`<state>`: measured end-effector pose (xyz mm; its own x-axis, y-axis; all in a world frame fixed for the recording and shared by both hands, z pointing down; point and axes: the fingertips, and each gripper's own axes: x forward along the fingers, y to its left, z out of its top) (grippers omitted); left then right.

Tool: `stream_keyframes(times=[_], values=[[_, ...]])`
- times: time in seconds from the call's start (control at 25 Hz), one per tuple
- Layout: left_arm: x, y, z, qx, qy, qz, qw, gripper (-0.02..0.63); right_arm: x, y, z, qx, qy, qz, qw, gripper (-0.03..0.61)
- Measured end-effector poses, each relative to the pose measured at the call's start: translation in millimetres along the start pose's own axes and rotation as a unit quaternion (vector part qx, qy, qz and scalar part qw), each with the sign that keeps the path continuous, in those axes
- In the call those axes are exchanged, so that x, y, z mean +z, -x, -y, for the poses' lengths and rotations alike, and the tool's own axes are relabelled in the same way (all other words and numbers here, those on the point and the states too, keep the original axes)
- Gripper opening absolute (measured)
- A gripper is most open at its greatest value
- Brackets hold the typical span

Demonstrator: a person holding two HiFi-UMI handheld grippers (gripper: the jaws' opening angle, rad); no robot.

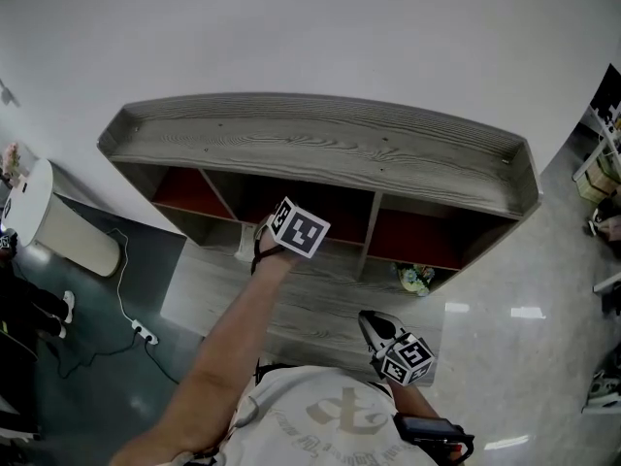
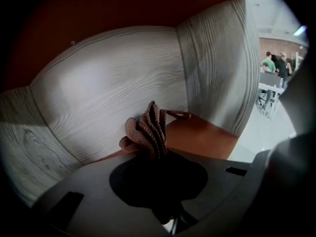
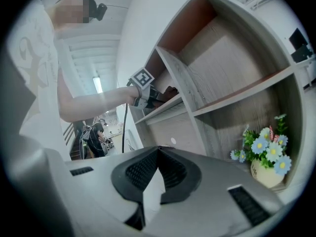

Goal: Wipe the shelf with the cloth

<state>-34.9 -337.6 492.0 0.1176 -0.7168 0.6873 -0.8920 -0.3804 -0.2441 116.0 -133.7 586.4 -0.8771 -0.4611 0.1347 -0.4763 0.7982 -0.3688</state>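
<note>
Room: white wall behind, glossy pale floor to the right, a white appliance (image 1: 53, 223) standing on the left side.
Shelf: a grey wood-grain shelf (image 1: 320, 149) stands against the wall, with a wide top board, dividers, and reddish-orange surfaces inside its compartments.
Left gripper: the left gripper (image 2: 157, 152) reaches into the middle compartment of the upper row, its marker cube just outside the opening in the head view.
Left gripper state: its jaws are clamped on the cloth, which bunches out past the tips.
Cloth: the brown ribbed cloth (image 2: 148, 127) is gathered in folds and lies against the wood-grain back wall, just above the reddish-orange compartment floor. A small loop sticks out from it to the right.
Right gripper: the right gripper (image 3: 158, 149) hangs low in front of the shelf, close to the person's body and well apart from the cloth.
Right gripper state: its jaws are drawn together at the tips, with nothing between them.
Flower pot: a small flower pot (image 3: 269, 157) with blue and white flowers sits in the lower right compartment.
Arm: the person's left arm (image 3: 94, 105) stretches out to the shelf.
Background: people stand far off in the left gripper view.
</note>
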Motion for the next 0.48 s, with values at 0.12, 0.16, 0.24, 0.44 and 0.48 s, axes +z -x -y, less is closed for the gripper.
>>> stream_keyframes(times=[0.12, 0.16, 0.24, 0.44, 0.48], values=[[9.2, -2.6, 16.7, -0.025, 0.005, 0.011, 0.9996, 0.061, -0.6, 6.7, 4.1, -0.005, -0.002, 0.003, 1.0, 0.005], [12.0, -3.2, 22.7, -0.035, 0.005, 0.014, 0.9993, 0.061, -1.2, 9.1, 5.3, -0.006, -0.003, 0.003, 1.0, 0.005], [17.7, -4.2, 35.6, -0.062, -0.003, 0.017, 0.9979, 0.061, -2.6, 13.3, 7.5, -0.009, -0.004, 0.004, 1.0, 0.005], [33.8, 0.2, 63.0, -0.131, -0.021, 0.018, 0.9911, 0.063, -5.5, 15.7, 6.6, -0.007, -0.008, 0.005, 1.0, 0.005], [34.5, 0.8, 66.5, -0.137, -0.024, 0.019, 0.9901, 0.061, -6.0, 15.6, 5.4, -0.006, -0.008, 0.005, 1.0, 0.005]])
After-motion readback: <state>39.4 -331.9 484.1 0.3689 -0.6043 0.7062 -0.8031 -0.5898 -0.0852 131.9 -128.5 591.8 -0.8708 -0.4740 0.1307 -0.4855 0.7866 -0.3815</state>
